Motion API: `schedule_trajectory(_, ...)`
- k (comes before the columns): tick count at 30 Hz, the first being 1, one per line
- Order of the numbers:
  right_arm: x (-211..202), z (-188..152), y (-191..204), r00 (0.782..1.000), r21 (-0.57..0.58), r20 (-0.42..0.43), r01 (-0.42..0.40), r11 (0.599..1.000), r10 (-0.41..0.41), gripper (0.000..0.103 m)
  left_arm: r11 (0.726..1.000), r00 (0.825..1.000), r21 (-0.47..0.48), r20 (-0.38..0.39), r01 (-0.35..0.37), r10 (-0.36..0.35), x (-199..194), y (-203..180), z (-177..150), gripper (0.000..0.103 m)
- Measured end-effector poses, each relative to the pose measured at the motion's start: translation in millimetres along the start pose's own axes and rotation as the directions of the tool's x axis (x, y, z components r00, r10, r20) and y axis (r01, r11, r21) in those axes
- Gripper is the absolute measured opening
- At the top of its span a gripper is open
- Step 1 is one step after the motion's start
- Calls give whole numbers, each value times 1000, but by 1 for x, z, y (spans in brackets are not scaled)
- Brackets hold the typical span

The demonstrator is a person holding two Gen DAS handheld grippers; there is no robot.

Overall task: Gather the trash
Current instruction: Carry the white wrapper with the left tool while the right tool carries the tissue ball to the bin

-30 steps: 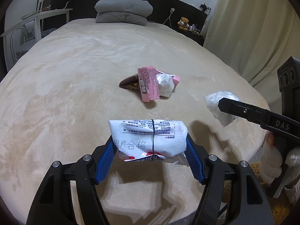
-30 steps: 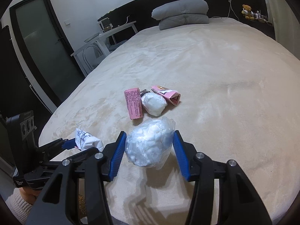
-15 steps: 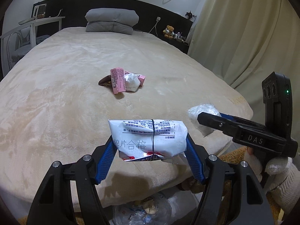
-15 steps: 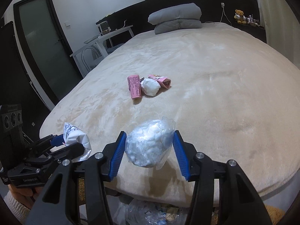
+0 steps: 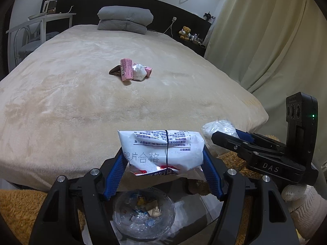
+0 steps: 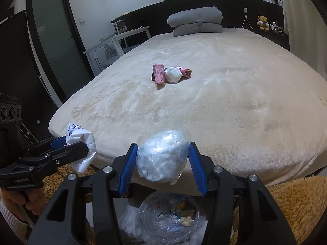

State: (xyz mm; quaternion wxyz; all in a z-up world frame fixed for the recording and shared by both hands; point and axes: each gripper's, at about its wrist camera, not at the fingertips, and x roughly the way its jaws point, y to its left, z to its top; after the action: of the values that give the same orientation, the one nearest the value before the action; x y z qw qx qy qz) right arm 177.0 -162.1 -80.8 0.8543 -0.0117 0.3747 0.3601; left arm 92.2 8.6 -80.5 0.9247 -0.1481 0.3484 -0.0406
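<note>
My left gripper (image 5: 163, 163) is shut on a white printed wrapper (image 5: 161, 150) and holds it past the foot of the bed, above a clear-lined trash bin (image 5: 144, 214). My right gripper (image 6: 162, 161) is shut on a clear bag of white tissue (image 6: 162, 156), above the same bin (image 6: 169, 218). Each gripper shows in the other's view, the right one (image 5: 222, 136) and the left one (image 6: 81, 145). More trash lies mid-bed: a pink pack (image 5: 125, 72), a white crumpled wad (image 5: 139, 72), a brown wrapper (image 5: 114, 71).
The beige bed (image 5: 81, 102) fills the view, with grey pillows (image 5: 124, 20) at the headboard. A white desk and chair (image 5: 30, 34) stand left, curtains (image 5: 265, 40) right. A brown fluffy rug (image 6: 296, 204) lies at the bed's foot.
Both grippers pulled back from over the bed to beyond its foot edge, each keeping its trash. The bin has come into view below them.
</note>
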Motion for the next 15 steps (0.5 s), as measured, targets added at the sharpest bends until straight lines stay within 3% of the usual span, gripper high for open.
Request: schedule_trajectory(15, -20, -45, 6, 998, 28, -57, 4, 1000, -3, 51, 1000, 998, 3, -69, -8, 8, -3, -24, -51, 68)
